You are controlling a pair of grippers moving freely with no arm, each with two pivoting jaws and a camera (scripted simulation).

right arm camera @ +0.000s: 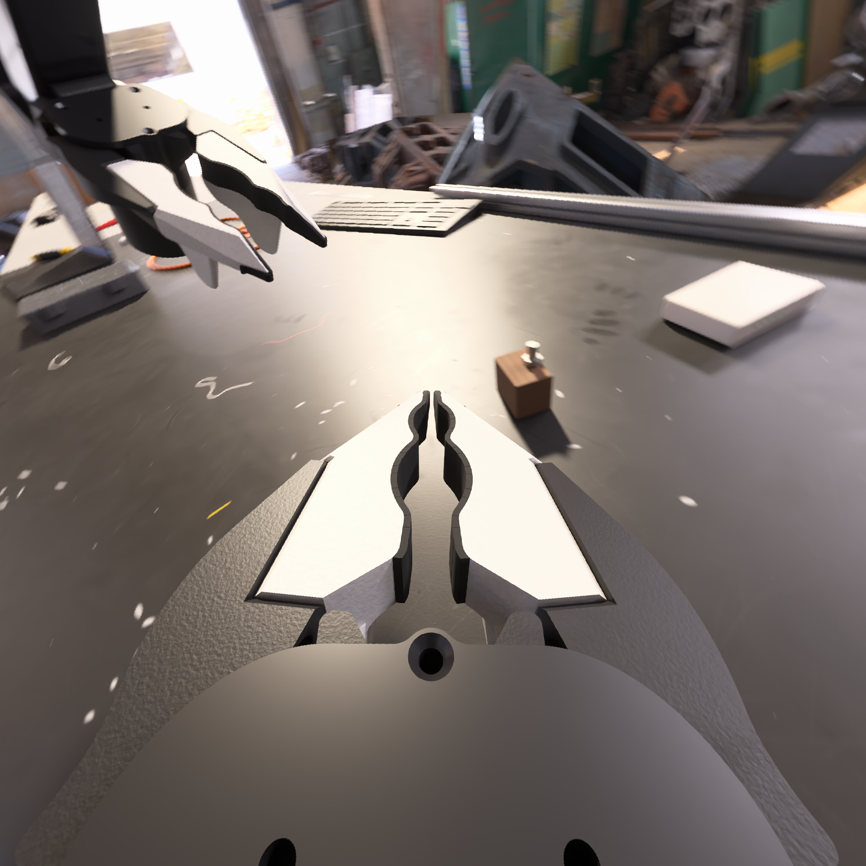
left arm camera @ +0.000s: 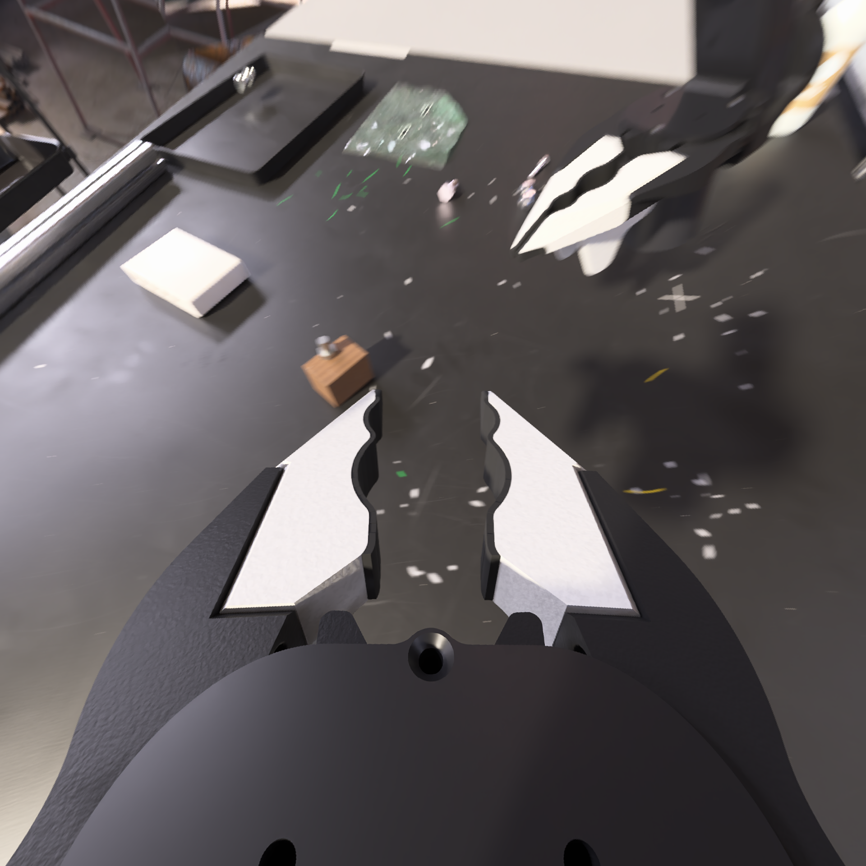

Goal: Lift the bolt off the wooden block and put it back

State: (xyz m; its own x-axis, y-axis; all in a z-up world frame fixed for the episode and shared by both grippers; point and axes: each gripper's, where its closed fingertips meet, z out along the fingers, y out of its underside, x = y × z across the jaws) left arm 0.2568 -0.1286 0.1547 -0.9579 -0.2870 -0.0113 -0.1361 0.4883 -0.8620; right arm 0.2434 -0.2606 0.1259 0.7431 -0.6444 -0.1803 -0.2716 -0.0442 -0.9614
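Note:
A small wooden block (left arm camera: 338,370) stands on the dark table, with a silver bolt (left arm camera: 326,347) upright on its top. My left gripper (left arm camera: 431,398) is open and empty, above the table, with the block just ahead and left of its left fingertip. My right gripper (right arm camera: 431,394) is shut and empty; the block (right arm camera: 525,390) with the bolt (right arm camera: 532,353) lies ahead to its right. The right gripper also shows in the left wrist view (left arm camera: 527,243) at the upper right, and the left gripper shows in the right wrist view (right arm camera: 295,257) at the upper left.
A flat white box (left arm camera: 187,269) (right arm camera: 742,302) lies beyond the block. A metal rail (left arm camera: 75,206) (right arm camera: 656,211), a black tray (left arm camera: 262,122), a green circuit board (left arm camera: 412,126) and a keyboard (right arm camera: 393,215) sit farther off. Small scraps litter the table (left arm camera: 515,328).

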